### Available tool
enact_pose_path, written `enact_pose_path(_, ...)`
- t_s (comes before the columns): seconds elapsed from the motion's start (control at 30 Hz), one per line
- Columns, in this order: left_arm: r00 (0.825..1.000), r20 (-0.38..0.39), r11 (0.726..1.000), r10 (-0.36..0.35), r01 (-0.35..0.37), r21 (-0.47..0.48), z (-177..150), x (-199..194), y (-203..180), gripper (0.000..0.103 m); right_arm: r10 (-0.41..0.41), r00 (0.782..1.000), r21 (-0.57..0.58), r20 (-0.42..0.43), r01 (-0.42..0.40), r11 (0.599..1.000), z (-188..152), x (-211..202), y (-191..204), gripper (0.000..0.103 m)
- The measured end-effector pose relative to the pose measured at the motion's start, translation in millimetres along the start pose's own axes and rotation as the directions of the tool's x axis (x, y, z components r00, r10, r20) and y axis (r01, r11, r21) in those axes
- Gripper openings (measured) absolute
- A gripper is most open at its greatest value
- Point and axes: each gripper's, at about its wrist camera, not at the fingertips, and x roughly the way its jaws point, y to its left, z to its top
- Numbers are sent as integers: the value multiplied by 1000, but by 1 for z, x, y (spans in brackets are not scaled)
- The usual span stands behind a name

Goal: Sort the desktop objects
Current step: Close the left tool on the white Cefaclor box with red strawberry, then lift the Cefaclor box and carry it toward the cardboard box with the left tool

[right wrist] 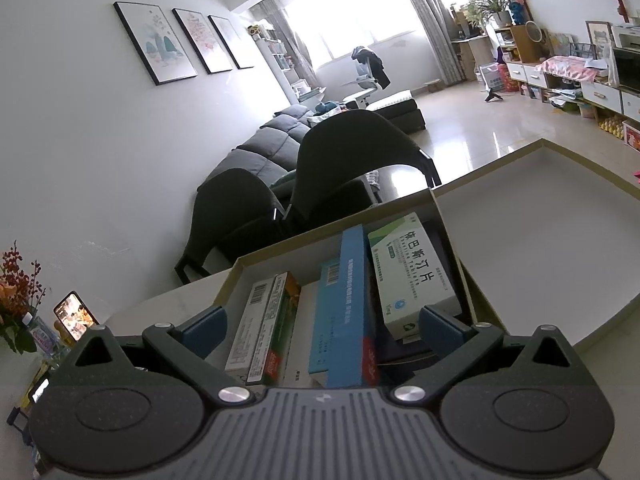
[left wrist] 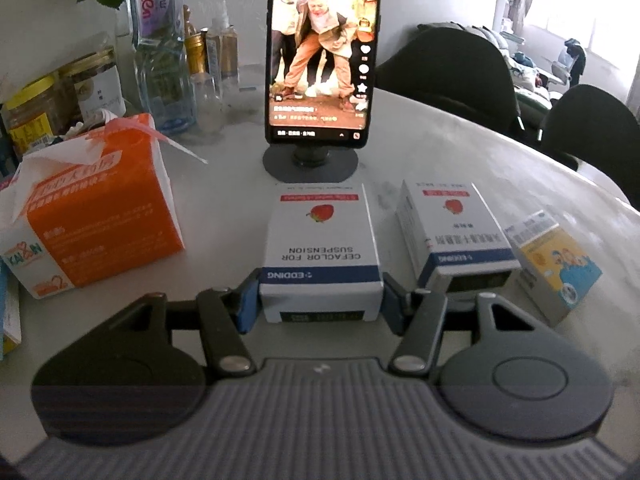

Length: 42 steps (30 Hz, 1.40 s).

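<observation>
The left gripper is clamping the near end of a white-and-blue Cefaclor medicine box, its blue pads pressing against both sides of the carton. The box is lying flat on the white table, its strawberry picture pointing toward the far side. Just to the right, a second strawberry-marked medicine box is lying flat, and touching its right side a smaller yellow-and-blue carton is sitting at an angle. Beyond the held box, a phone is standing upright on a round stand, playing a video. To the left, an orange tissue pack is resting on the table, with jars and a water bottle standing behind it.

The right gripper is hovering over a shallow cardboard box with its jaws spread wide and nothing pressed between them. Inside the box, several medicine cartons are standing on edge: a blue carton in the middle, a green-and-white tablet carton leaning on the right, and a barcode-marked carton on the left. The box lid is lying open-side-up just to the right.
</observation>
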Motion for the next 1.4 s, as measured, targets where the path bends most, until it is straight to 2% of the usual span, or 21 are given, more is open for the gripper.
enact_pose_path(0.53,995,-52,994,-88,91,61,-15,-19,7,57,6,1000,-7,-4,-6,1000,-3,-1,6,102)
enact_pose_path(0.83,986,-102,985,-133,144,100,-18,-27,10,58,7,1000,-14,-6,-7,1000,-3,0,10,102)
enact_pose_path(0.9,982,-117,982,-151,162,96,-16,-28,12,61,10,1000,-17,-7,-10,1000,-3,1,11,102)
enact_pose_path(0.97,977,-126,980,-174,184,79,-14,-28,14,71,13,1000,-20,-10,-13,1000,-3,2,12,102)
enact_pose_path(1.0,975,-129,978,-183,194,73,-13,-29,14,71,13,1000,-22,-11,-14,1000,-3,2,13,102)
enact_pose_path(1.4,982,-126,983,-142,155,101,-8,-17,2,71,11,1000,-24,-16,-12,1000,-4,3,15,102)
